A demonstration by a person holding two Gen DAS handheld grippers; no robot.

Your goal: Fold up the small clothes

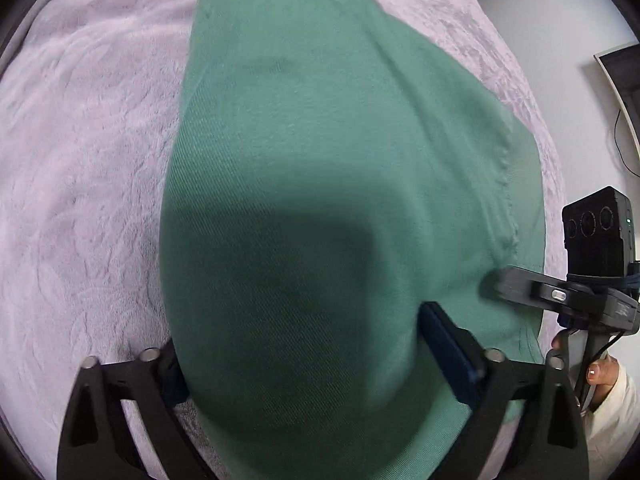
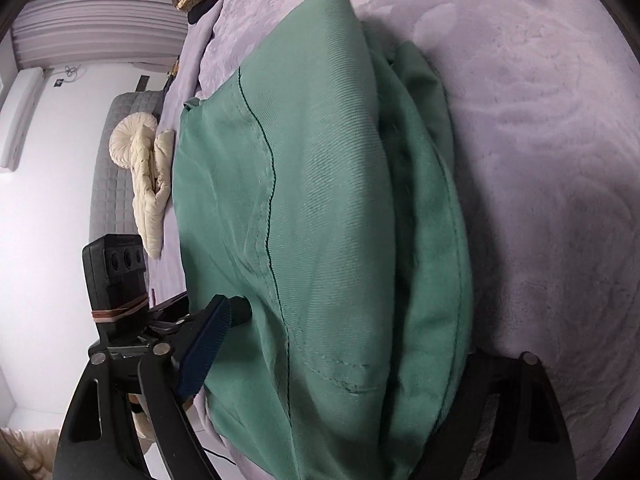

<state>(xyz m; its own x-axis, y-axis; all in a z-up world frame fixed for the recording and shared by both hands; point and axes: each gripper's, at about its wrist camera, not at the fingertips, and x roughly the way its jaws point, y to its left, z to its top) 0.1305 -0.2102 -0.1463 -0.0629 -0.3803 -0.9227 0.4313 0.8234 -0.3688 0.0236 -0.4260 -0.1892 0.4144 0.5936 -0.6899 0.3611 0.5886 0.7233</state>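
Fabric of 1 green garment (image 1: 320, 184) fills both frames' centres on the lilac blanket (image 1: 80, 160); left gripper (image 1: 304, 364) and right gripper (image 2: 340, 368) each clamp it.

Left gripper (image 1: 300, 364) angled steeply down, jaws spread; right gripper (image 2: 332, 368) tilted down, jaws set narrower.

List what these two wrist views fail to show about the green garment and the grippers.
- Left wrist view: the green garment covers the left gripper; its left finger's pad is hidden, so pad contact is unclear.
- Left wrist view: the garment's near edge is cut off at the bottom.
- Right wrist view: folds hide the right gripper's right finger, so the grip is unclear.
- Both views: the garment type is unreadable; it is bunched.
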